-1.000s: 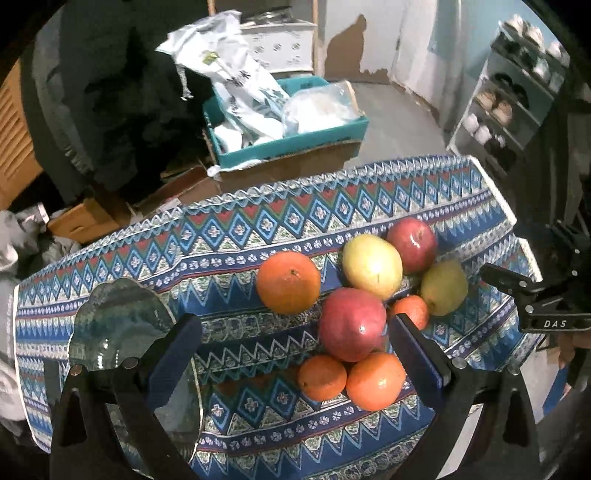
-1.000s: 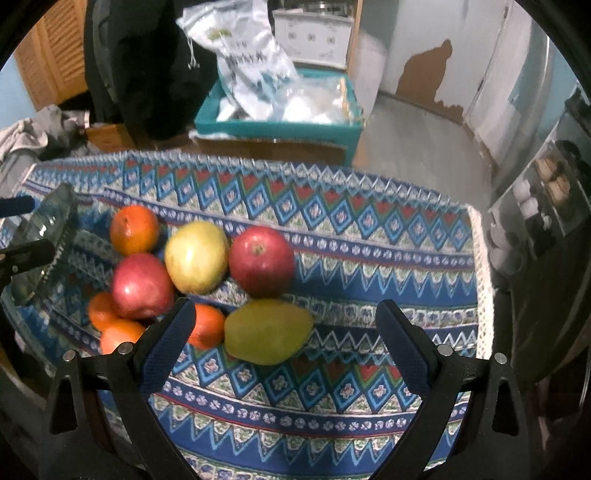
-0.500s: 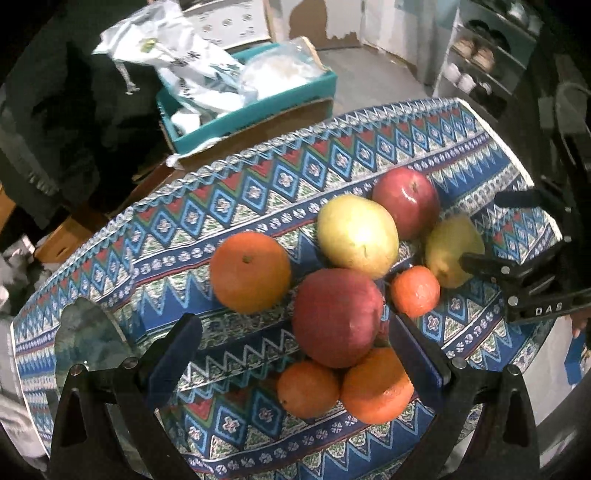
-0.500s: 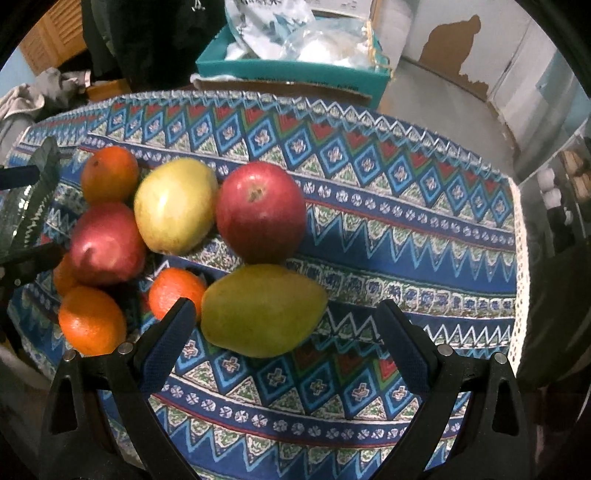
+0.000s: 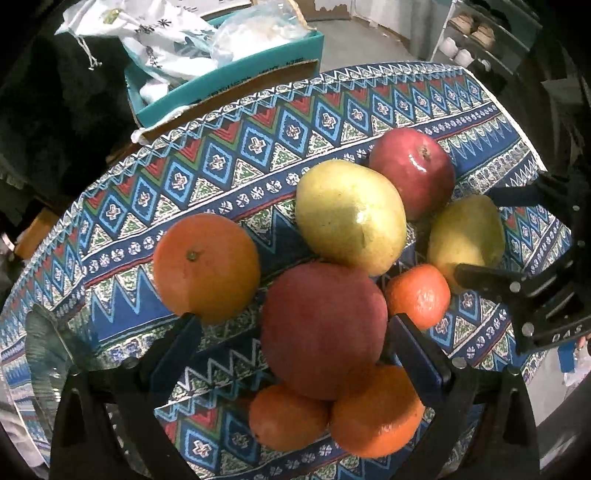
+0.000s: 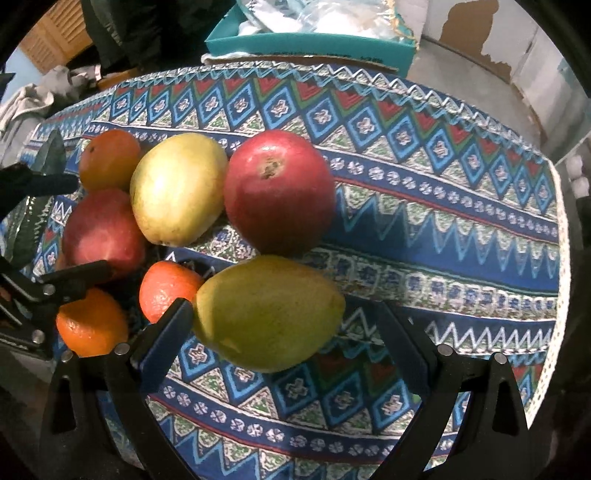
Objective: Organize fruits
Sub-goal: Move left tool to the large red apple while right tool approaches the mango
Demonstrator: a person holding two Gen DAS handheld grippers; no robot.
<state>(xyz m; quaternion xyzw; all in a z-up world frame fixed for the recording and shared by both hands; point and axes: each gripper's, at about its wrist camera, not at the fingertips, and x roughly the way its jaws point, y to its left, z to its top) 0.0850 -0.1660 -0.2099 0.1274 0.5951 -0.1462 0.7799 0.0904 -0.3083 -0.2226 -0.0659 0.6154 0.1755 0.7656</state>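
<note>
On the patterned tablecloth (image 6: 424,206), the right gripper (image 6: 284,328) spreads wide around a smooth, firm green mango (image 6: 269,314) beside the red apple (image 6: 279,192); the left gripper (image 5: 295,339) gapes around a red pomegranate (image 5: 321,328). Mid-body holds look safest.

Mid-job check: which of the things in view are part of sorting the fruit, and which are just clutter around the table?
Part of the job:
- red apples
- oranges
- pale yellow fruit
- green mango
- glass plate
- left hand-held gripper, open
- right hand-held gripper, open

Just lying about:
- teal box
- plastic bags
- shoe rack
</note>
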